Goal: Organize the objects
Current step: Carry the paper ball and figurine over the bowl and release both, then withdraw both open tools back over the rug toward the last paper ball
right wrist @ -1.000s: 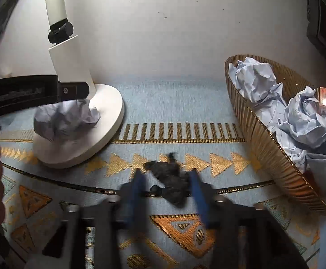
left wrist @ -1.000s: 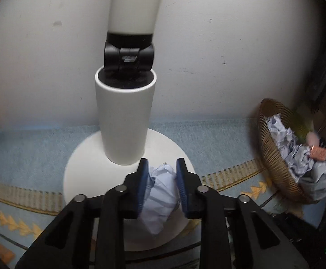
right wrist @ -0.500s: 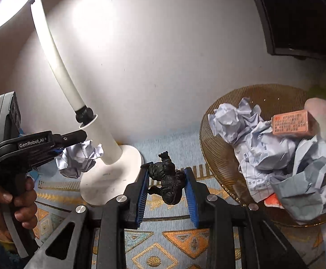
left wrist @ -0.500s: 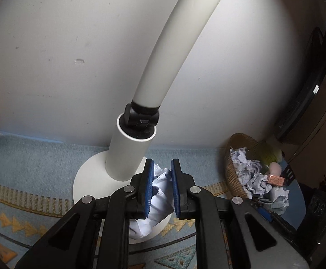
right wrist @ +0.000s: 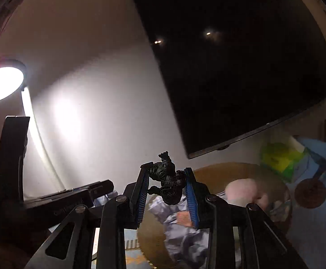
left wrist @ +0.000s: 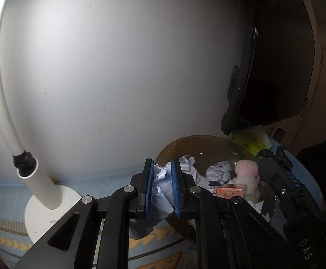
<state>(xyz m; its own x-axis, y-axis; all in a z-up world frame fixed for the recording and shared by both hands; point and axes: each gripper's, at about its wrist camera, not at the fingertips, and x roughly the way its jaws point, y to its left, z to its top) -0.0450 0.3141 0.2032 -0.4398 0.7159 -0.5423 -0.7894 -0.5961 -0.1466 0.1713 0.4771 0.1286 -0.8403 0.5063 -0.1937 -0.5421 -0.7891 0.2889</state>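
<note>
The left gripper [left wrist: 161,187] has its fingers clamped on a crumpled paper ball [left wrist: 163,192], just short of the basket [left wrist: 198,140] rim. The right gripper [right wrist: 167,190] pinches a small black figurine [right wrist: 168,183] already above the basket [right wrist: 241,168], so it looks nearer to dropping.

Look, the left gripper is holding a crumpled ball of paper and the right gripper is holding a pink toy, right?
Not quite. The right gripper holds a small black figurine, as the right wrist view shows. The pink toy sits in the woven brown basket. The left gripper does hold the crumpled ball of paper.
</note>
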